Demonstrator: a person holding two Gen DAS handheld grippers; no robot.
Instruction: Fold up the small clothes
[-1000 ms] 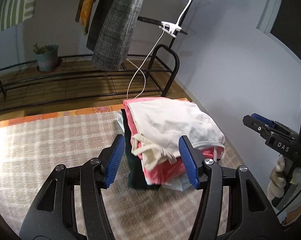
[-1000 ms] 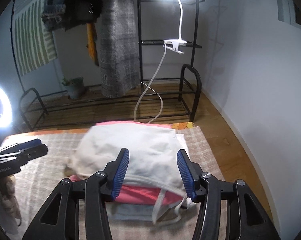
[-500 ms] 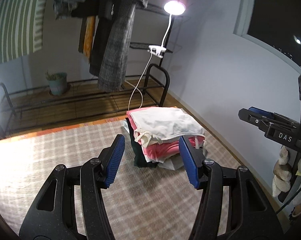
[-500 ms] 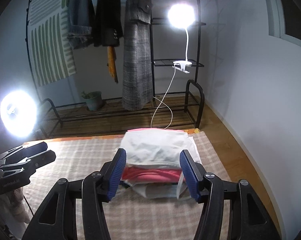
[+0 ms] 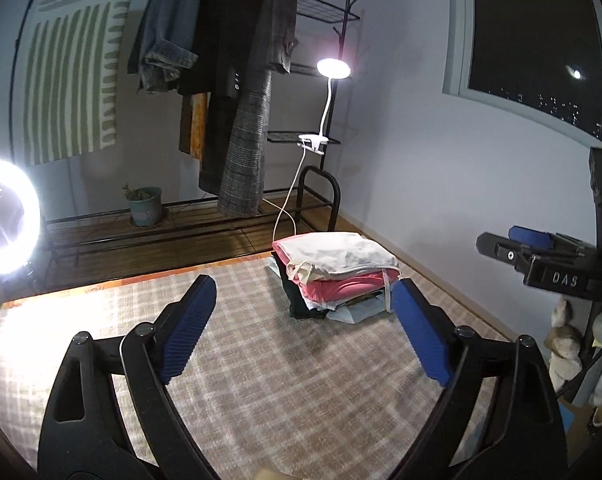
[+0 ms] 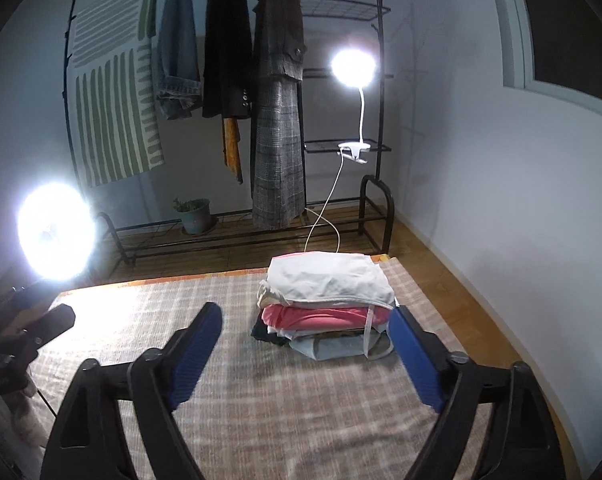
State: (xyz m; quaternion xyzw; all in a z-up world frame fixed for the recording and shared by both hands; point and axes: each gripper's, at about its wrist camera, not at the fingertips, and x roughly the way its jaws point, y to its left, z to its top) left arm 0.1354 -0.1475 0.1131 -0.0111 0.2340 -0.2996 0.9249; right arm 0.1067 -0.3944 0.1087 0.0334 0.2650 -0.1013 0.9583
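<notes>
A stack of folded small clothes [image 5: 335,276] sits at the far right of a checked beige mat [image 5: 261,380]. A cream garment lies on top, pink below, dark and pale pieces underneath. The stack also shows in the right wrist view [image 6: 327,306]. My left gripper [image 5: 305,324] is open and empty, above the mat and short of the stack. My right gripper [image 6: 305,352] is open and empty, also short of the stack. The right gripper shows at the right edge of the left wrist view [image 5: 541,256].
A black clothes rack [image 6: 237,100] with hanging coats and a striped cloth stands behind the mat. A clip lamp [image 6: 353,68] and a ring light [image 6: 55,236] shine. A potted plant [image 6: 193,214] sits on the low shelf. A wall runs along the right.
Both grippers have pulled back and up from the stack, leaving the cream garment on top. Their jaws have opened wider.
</notes>
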